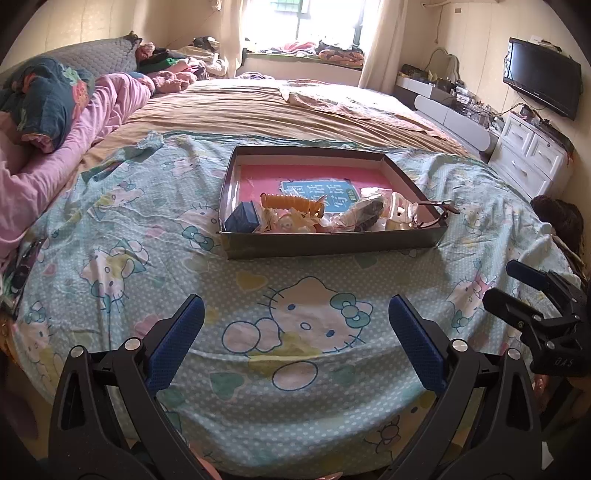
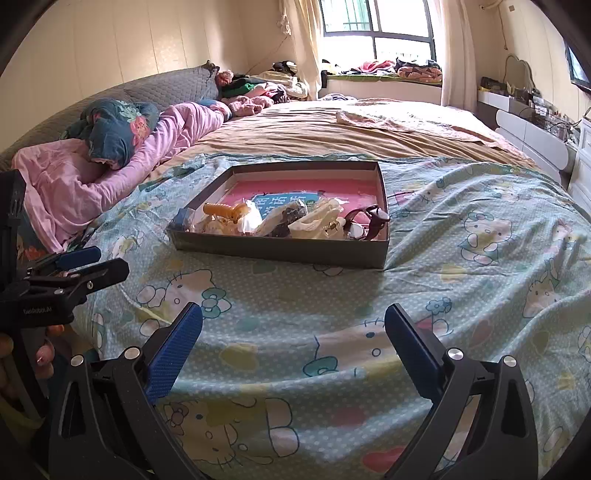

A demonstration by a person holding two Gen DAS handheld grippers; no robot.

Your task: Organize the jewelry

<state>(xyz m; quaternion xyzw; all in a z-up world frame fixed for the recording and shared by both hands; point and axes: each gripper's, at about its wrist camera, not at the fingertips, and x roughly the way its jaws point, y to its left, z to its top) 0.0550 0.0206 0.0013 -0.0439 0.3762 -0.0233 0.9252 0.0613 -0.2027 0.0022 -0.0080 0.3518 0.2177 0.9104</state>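
A flat box (image 1: 332,243) sitting on the cat-print blanket (image 1: 295,369) on the bed, hair clips (image 2: 317,221) and an orange comb (image 1: 288,202) piled along its near side, left gripper (image 1: 295,339) and right gripper (image 2: 293,339) both wide apart, holding nothing, hovering near the box

Location: a home bedroom. A large bed (image 1: 295,110) fills the room, covered by a cartoon-cat sheet (image 1: 147,258) and a tan blanket (image 1: 277,114). Pink bedding (image 2: 110,166) lies by the headboard (image 2: 166,85). A curtained window (image 2: 376,29), a wall-mounted TV (image 1: 541,77) and a white dresser (image 1: 528,155) complete the room.
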